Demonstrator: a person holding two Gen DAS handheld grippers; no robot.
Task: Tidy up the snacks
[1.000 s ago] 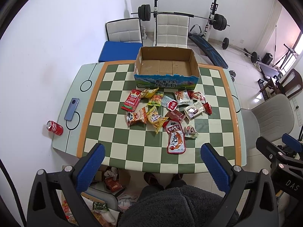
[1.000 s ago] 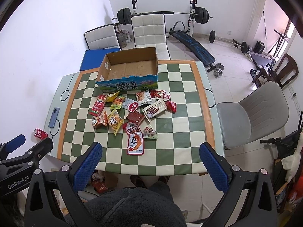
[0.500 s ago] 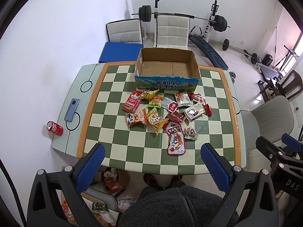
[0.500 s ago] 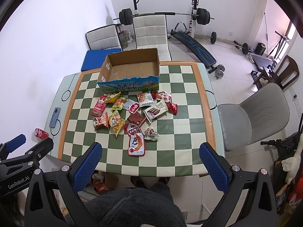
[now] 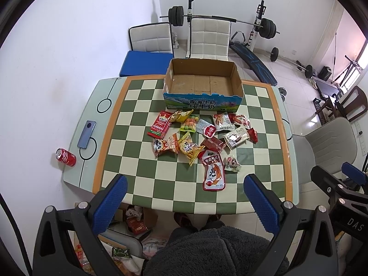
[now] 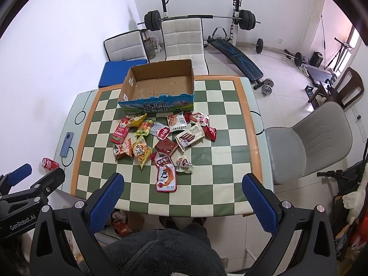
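**Both grippers held high, jaws wide, snacks heaped mid-table**

The left gripper (image 5: 182,189) and the right gripper (image 6: 182,188) hang above the near edge of the green-and-cream chequered table with an orange border (image 5: 142,179); each has its blue-padded fingers spread wide with nothing between them. The scattered pile of foil and plastic snack packets (image 5: 200,138) lies at the centre of both frames, just below the open brown cardboard box with a blue printed front (image 5: 202,85), whose floor is bare. I count about thirteen packets; overlaps make the number uncertain. The long red pouch (image 5: 214,172) lies nearest the table's near edge, with open squares on every side below the pile and to its right.

At the left of the left-wrist frame, one blue phone (image 5: 86,134) rests on the pale table margin and one red drink can (image 5: 65,157) lies on its side near that edge. Two white chairs (image 5: 209,39) stand beyond the box; one grey chair (image 6: 310,142) sits at the right.
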